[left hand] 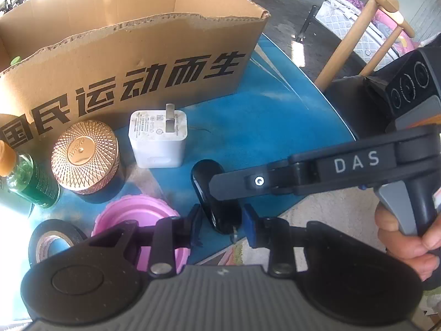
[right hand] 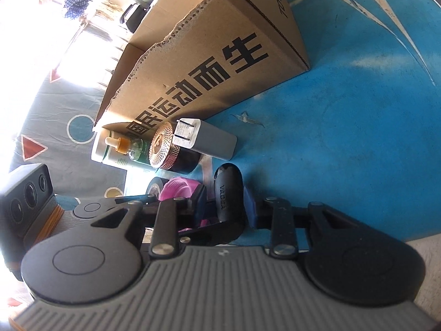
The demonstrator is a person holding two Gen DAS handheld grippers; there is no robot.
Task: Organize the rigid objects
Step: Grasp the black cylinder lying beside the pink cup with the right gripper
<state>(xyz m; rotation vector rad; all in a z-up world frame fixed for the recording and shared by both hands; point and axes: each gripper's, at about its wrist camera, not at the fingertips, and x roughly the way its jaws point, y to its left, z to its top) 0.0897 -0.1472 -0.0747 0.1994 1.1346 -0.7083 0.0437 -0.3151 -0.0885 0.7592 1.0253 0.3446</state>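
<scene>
A round blue table (left hand: 275, 115) with pale sail-like markings carries everything. An open cardboard box (left hand: 132, 63) printed with bold black characters stands on it. In front of the box sit a white plug adapter (left hand: 158, 140), a copper-lidded jar (left hand: 84, 157), a green glass bottle (left hand: 30, 182), a pink lid (left hand: 137, 215), a roll of black tape (left hand: 52, 237) and a black oblong object (left hand: 212, 198).

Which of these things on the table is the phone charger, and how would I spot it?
Find the big open cardboard box on the blue table. Right before its printed side stands a white cube-shaped plug adapter, beside a copper-lidded jar. It alone is white and boxy, with two metal prongs pointing up.
</scene>
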